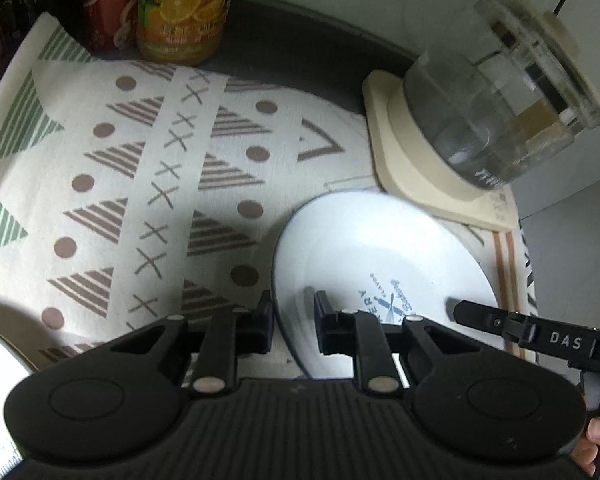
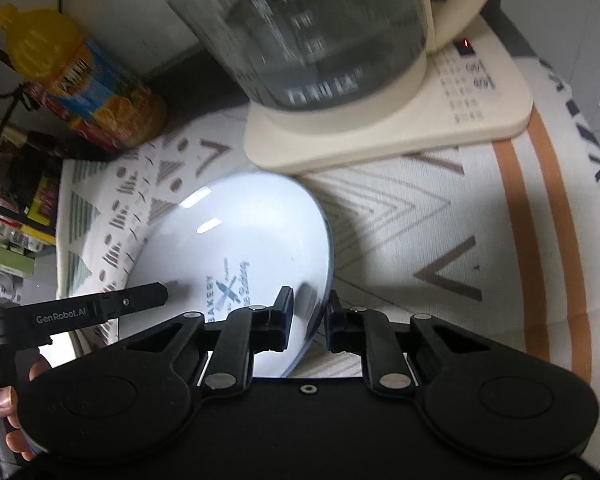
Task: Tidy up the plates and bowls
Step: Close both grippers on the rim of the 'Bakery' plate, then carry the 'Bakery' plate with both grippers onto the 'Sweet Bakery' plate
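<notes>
Clamped on the plate rim from both sides: left gripper pinching the edge at about nine o'clock of the plate in its own view, one finger over the white face, the other under the rim. Right gripper pinching the opposite edge, near three o'clock of the plate in the right wrist view, fingers narrow with the rim between them. No earlier picture to compare, so only the closed grip itself to report.

Plate lying on the patterned cloth, just in front of the cream kettle base, far edge close to it at twelve o'clock; whether flat or already tipped, hard to tell through the fisheye.

Probably glazed ceramic: stiff, fairly heavy for thin jaws, smooth and slippery, breakable if dropped or knocked. Best held exactly so, at two opposite points of the rim, kept level, lifted evenly.

Beyond, glass kettle looming at twelve o'clock, worth clearing on the way up. Juice bottle and red can at eleven o'clock, well apart.
</notes>
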### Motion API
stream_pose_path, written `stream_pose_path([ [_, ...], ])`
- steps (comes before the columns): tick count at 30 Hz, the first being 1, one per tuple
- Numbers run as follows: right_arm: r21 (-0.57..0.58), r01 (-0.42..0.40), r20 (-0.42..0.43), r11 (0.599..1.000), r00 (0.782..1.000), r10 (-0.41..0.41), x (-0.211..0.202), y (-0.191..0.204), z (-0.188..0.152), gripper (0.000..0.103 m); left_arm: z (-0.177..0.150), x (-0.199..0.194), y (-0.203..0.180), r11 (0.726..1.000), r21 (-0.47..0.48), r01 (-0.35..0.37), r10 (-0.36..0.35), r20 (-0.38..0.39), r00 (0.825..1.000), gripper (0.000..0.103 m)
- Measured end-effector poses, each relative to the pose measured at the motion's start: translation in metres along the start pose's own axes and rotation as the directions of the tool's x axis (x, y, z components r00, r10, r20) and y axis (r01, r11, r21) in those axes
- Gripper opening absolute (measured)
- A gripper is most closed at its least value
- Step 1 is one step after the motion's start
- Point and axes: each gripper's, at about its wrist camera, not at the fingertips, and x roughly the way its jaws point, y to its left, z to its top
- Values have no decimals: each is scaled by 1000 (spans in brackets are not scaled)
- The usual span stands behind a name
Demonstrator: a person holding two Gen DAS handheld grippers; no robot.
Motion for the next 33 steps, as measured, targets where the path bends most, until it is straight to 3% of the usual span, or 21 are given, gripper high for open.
stream_pose_path([
  [7, -7, 8, 54, 1000, 999, -8, -12, 14, 8, 16, 11, -19, 1, 999, 2, 32, -32, 58, 998, 18],
  [20, -19, 4, 113, 1000, 994, -2, -27, 52, 11, 16, 21, -49, 27, 998, -9, 65, -64, 97, 993, 18],
  [33, -2, 13, 142, 1000, 990, -13, -30, 110, -21, 16, 8, -88, 77, 996, 10, 84, -84, 104, 991, 18],
])
